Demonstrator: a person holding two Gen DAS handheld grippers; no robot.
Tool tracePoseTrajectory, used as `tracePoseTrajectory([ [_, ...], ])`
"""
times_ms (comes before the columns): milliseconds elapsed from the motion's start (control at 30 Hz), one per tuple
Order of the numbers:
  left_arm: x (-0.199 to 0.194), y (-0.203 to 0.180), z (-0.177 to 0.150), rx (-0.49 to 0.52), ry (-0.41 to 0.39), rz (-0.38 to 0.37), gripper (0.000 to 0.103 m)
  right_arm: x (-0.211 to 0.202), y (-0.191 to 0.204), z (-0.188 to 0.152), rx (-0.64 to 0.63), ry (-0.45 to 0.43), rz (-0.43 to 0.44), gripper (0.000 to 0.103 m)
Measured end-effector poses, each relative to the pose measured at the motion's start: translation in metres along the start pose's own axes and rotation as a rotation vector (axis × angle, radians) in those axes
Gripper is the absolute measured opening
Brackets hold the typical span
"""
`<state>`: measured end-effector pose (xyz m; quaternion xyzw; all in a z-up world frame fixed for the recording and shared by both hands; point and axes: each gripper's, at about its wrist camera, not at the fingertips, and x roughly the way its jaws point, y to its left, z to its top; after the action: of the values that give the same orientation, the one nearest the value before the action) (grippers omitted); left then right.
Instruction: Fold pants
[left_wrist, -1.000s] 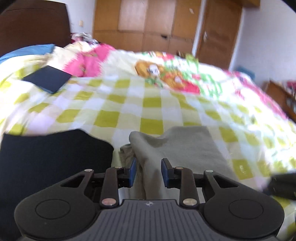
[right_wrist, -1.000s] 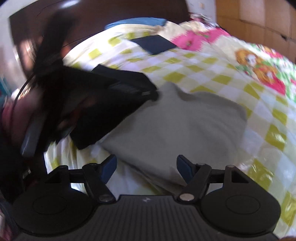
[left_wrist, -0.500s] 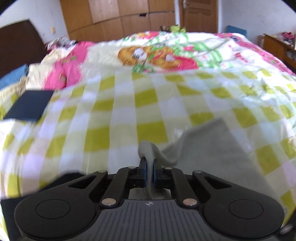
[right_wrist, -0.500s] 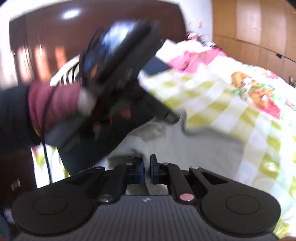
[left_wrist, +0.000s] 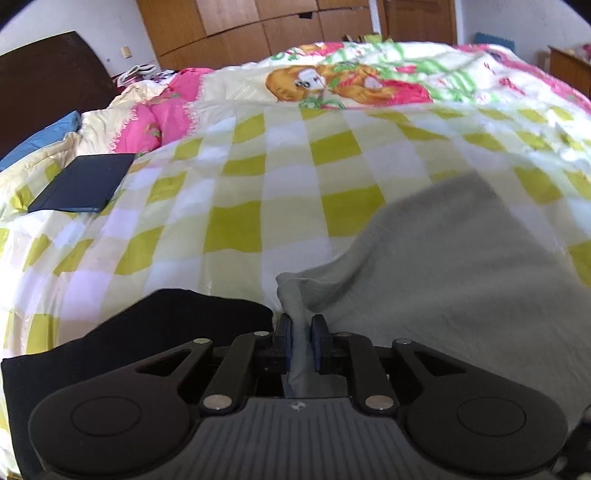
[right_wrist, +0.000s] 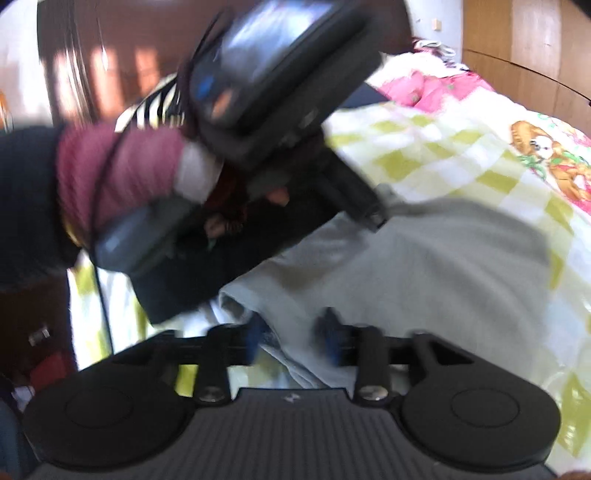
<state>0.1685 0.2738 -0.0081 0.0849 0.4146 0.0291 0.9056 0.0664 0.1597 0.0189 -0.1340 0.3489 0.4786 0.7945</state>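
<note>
Dark flat folded cloth (left_wrist: 83, 182) on checked bedspread (left_wrist: 236, 192), grey fabric pants (left_wrist: 461, 280) pinched in left tool (left_wrist: 300, 345), right tool (right_wrist: 291, 338) parted around their edge.

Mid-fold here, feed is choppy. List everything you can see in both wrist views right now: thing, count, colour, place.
pants: one, grey, on the bed at right, a corner pinched up.
dark garment: one, black, at the bed's near edge, left of the pants.
flat dark item: one, navy, on the bed at far left; cannot tell what it is.
bedspread: one, yellow-white check with pink cartoon print, covers the bed.
pillow: one, blue, by the headboard.
headboard: one, dark brown, far left.
wardrobe: one, wooden, behind the bed.
left claw: one, black, blue pads, shut on the pants.
right claw: one, black, partly open around the pants' edge, blurred.
</note>
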Motion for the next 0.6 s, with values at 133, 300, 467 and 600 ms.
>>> tracePoseTrajectory([
  [133,-0.028,0.005,0.012,-0.018,-0.109,0.053,0.031,-0.054,-0.034,-0.001,0.107,-0.108,-0.019,0.062],
  [300,-0.045,-0.017,0.004,0.079,-0.185,0.065,0.037,-0.067,-0.114,-0.035,0.424,-0.052,-0.121,0.068],
  [467,-0.002,-0.037,-0.014,0.218,-0.063,0.062,0.039,-0.040,-0.135,-0.069,0.683,0.027,0.110,0.036],
  [600,0.004,-0.031,-0.011,0.175,-0.061,0.056,0.039,-0.037,-0.122,-0.071,0.647,0.085,0.168,0.032],
])
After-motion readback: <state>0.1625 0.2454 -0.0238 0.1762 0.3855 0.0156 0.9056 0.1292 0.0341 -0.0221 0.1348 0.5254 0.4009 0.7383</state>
